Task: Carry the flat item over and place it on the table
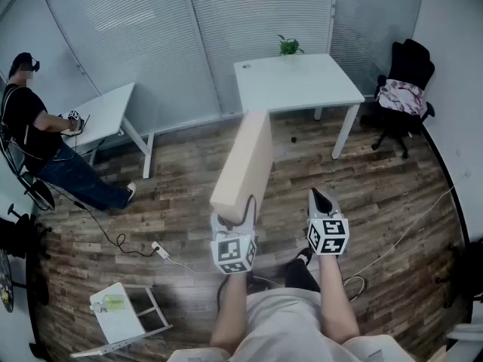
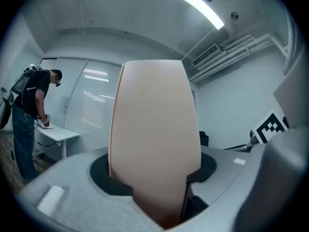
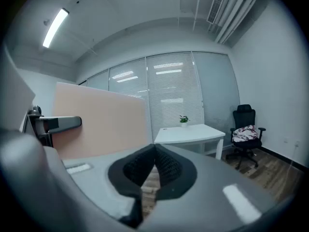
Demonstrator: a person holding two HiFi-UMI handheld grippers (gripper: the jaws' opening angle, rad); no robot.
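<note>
A flat beige board [image 1: 246, 164] stands on edge, held out ahead of me over the wooden floor. My left gripper [image 1: 243, 211] is shut on its near end; in the left gripper view the board [image 2: 154, 144] fills the gap between the jaws. My right gripper [image 1: 320, 197] is beside it on the right, shut with nothing between its pads [image 3: 153, 164]. The right gripper view shows the board's broad face [image 3: 99, 124] at the left. A white table [image 1: 296, 81] with a small potted plant [image 1: 288, 46] stands ahead by the blinds, also seen as the table [image 3: 189, 133] in the right gripper view.
A person [image 1: 41, 142] sits at a second white desk [image 1: 106, 111] at the left. A black office chair [image 1: 404, 89] with cloth on it stands at the right. A white stool [image 1: 121, 319], a cable and a power strip [image 1: 161, 250] lie on the floor near my feet.
</note>
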